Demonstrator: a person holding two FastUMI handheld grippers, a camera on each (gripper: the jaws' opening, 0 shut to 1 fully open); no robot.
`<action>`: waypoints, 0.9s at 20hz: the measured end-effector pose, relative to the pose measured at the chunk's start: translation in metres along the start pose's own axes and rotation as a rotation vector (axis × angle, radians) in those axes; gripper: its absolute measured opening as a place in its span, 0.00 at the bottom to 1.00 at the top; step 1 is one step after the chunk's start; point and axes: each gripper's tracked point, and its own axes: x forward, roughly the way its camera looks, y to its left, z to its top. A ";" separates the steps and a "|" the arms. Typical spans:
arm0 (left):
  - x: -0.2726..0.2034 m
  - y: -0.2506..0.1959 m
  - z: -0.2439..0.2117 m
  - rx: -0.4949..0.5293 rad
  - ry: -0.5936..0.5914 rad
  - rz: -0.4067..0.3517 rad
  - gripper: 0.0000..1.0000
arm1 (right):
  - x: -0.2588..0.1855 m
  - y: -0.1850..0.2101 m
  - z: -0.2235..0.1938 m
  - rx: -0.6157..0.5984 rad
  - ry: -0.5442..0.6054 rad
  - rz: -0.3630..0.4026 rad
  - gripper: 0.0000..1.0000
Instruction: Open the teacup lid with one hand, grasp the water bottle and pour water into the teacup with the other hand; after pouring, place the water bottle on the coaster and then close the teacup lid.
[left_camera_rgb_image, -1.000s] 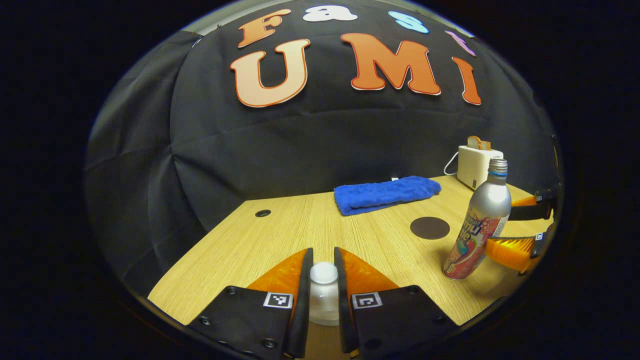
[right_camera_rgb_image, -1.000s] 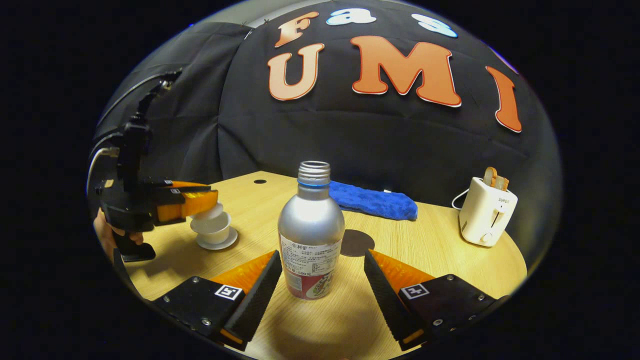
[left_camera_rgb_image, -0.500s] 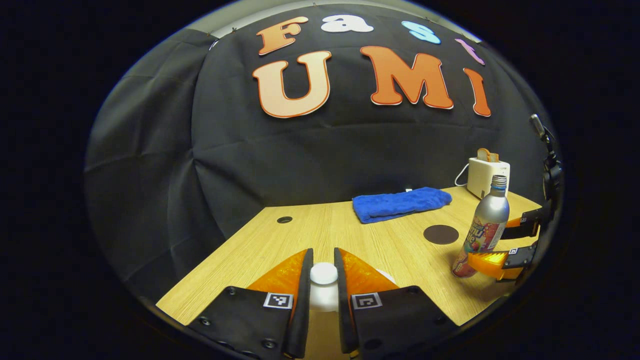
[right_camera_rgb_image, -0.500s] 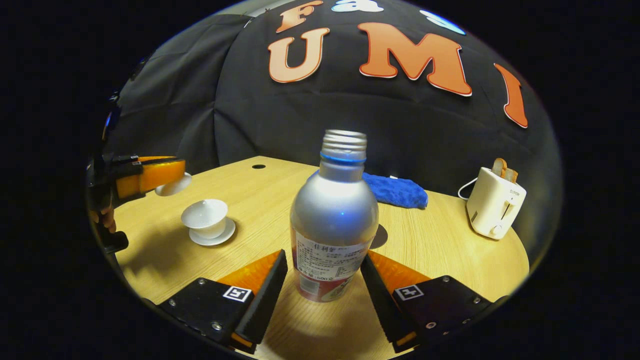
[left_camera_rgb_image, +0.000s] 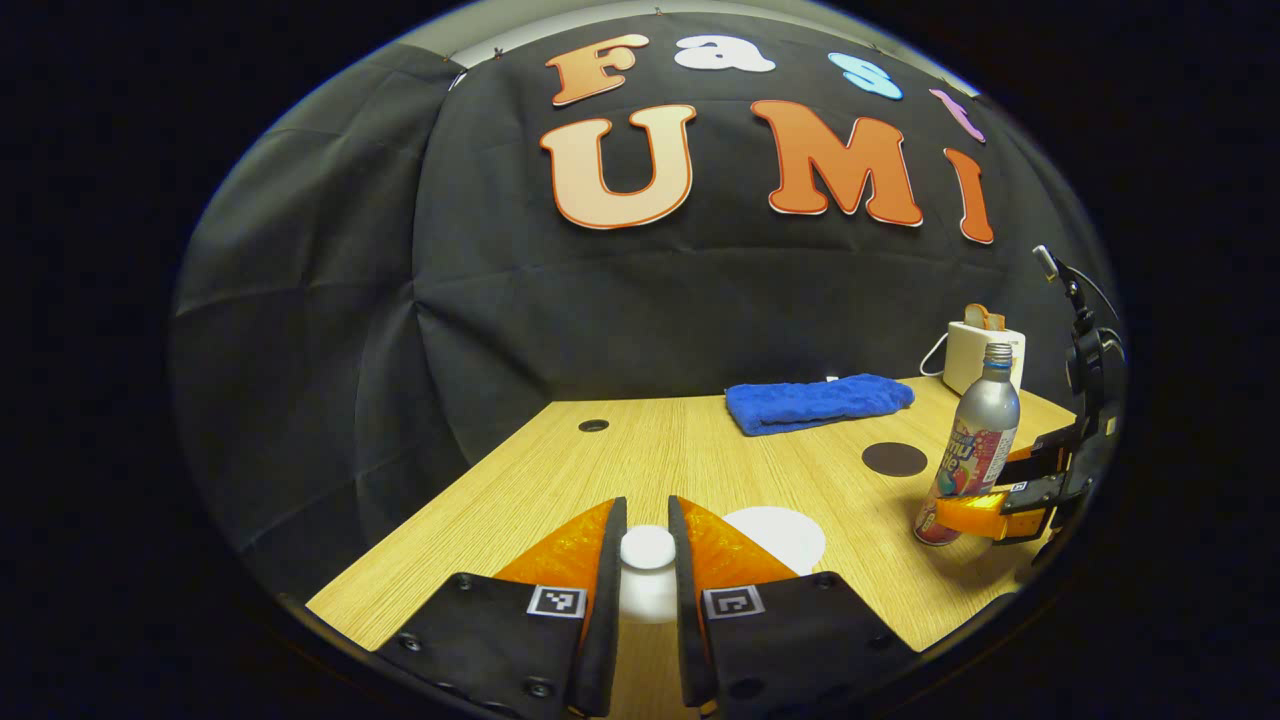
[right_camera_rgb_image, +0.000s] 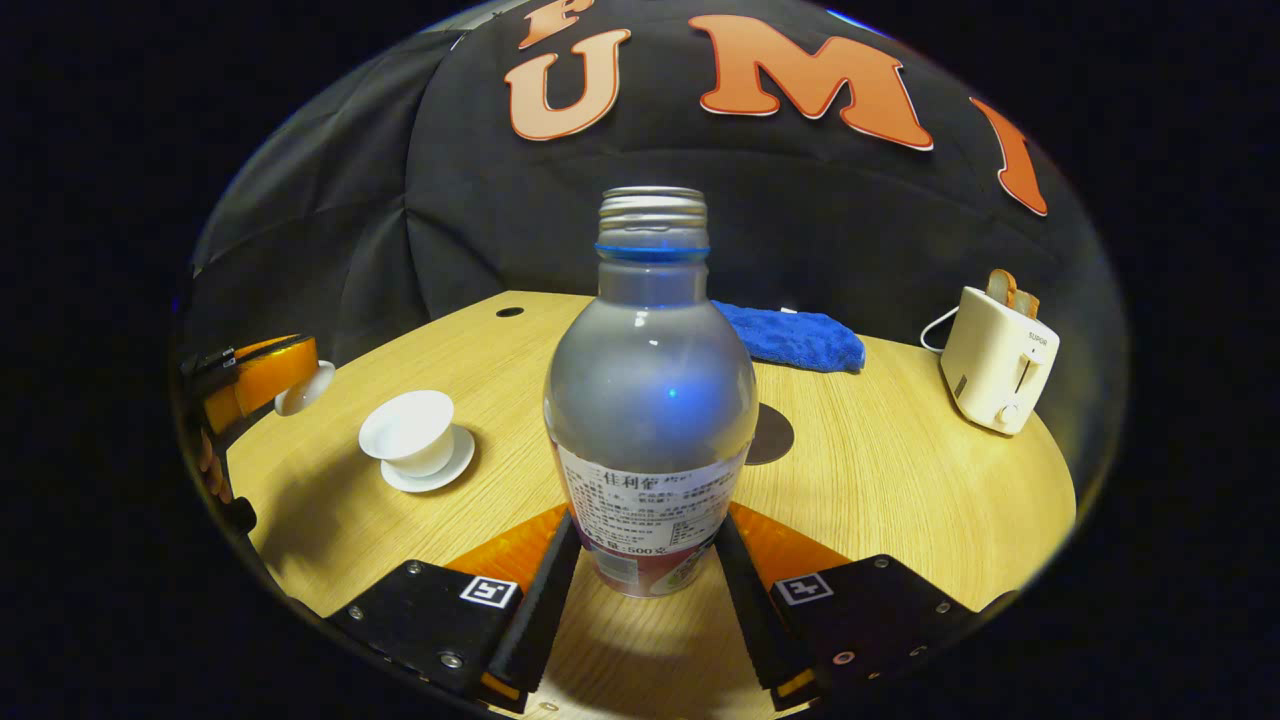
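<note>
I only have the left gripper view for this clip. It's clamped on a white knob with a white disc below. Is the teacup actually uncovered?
Observer: Yes. In the right gripper view the teacup sits open on its saucer. The lid hangs in the left gripper off to the cup's side, apart from it.
Operator: And the other hand's grasp?
Observer: Up close, both fingers of the right gripper press on the lower label of the water bottle, which stands upright.
Operator: Is it ready to pour, or capped?
Observer: Its threaded mouth is bare, with no cap on it.
</note>
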 end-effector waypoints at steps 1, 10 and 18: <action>-0.003 0.004 -0.002 -0.001 0.000 0.005 0.29 | -0.002 0.000 0.002 -0.023 0.004 -0.005 0.78; -0.013 0.043 -0.007 -0.009 -0.018 0.057 0.26 | -0.014 -0.010 0.030 -0.213 0.049 -0.083 0.78; -0.019 0.081 -0.015 -0.028 -0.018 0.109 0.26 | -0.010 -0.005 0.047 -0.447 0.072 -0.155 0.78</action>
